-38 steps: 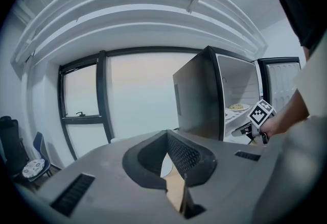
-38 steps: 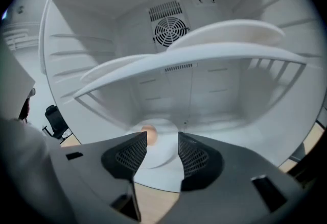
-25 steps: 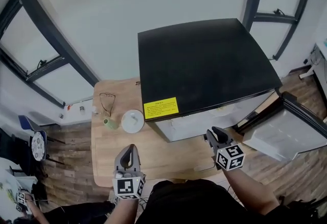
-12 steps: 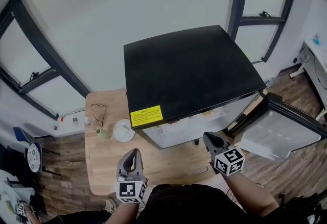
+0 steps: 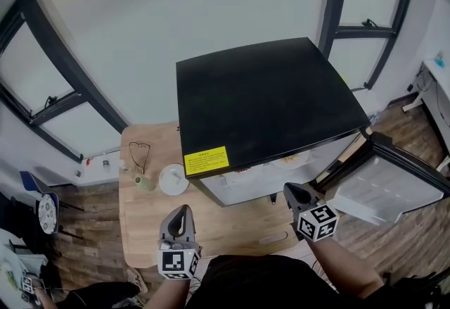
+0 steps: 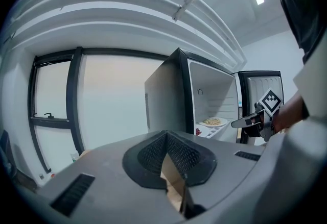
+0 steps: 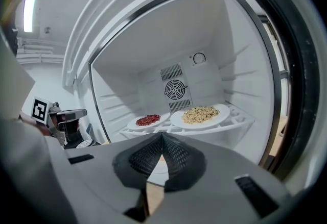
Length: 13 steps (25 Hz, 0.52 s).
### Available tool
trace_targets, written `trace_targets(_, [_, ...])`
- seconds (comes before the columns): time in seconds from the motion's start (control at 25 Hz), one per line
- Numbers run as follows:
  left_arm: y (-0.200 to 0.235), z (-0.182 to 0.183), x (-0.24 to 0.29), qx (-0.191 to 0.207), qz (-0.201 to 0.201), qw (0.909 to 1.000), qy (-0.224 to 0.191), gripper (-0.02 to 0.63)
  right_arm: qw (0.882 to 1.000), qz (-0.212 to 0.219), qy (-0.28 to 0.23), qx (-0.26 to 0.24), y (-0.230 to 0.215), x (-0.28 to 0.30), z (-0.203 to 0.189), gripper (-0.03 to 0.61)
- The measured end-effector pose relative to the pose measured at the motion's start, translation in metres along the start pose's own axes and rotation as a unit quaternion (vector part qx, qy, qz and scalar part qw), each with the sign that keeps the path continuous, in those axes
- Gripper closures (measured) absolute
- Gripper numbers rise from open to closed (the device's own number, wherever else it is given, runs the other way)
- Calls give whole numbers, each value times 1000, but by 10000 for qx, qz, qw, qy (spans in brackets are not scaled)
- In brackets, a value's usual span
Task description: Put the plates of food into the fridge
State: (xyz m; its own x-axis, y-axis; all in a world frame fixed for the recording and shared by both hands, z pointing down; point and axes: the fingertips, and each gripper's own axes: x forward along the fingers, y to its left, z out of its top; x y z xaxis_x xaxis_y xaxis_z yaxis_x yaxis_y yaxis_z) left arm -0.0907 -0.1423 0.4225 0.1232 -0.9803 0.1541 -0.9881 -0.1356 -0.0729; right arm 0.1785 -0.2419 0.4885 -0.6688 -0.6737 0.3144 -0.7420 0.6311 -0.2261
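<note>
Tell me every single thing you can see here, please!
fridge: one, black top, white inside, right of the table
door: one, white inside, swung open at the fridge's right
red-food plate: one, white, on the fridge shelf, left
beige-food plate: one, white, on the same shelf, right
sticker: one, yellow, front corner of the fridge top
table: one, light wood, left of and in front of the fridge
dish: one, white, on the table
green thing: one, pale green, left of the dish; too small to name
glasses: one pair, dark, behind the green thing
left gripper: one, grey, shut, empty
right gripper: one, grey, shut, empty, facing the open fridge
</note>
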Motion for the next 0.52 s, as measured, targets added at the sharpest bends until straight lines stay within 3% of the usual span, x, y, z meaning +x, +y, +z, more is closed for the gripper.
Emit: trace_targets(0.52, [7, 2, -2, 27, 68, 10000, -54, 611, 9998, -40, -141, -104, 2, 0, 10, 557])
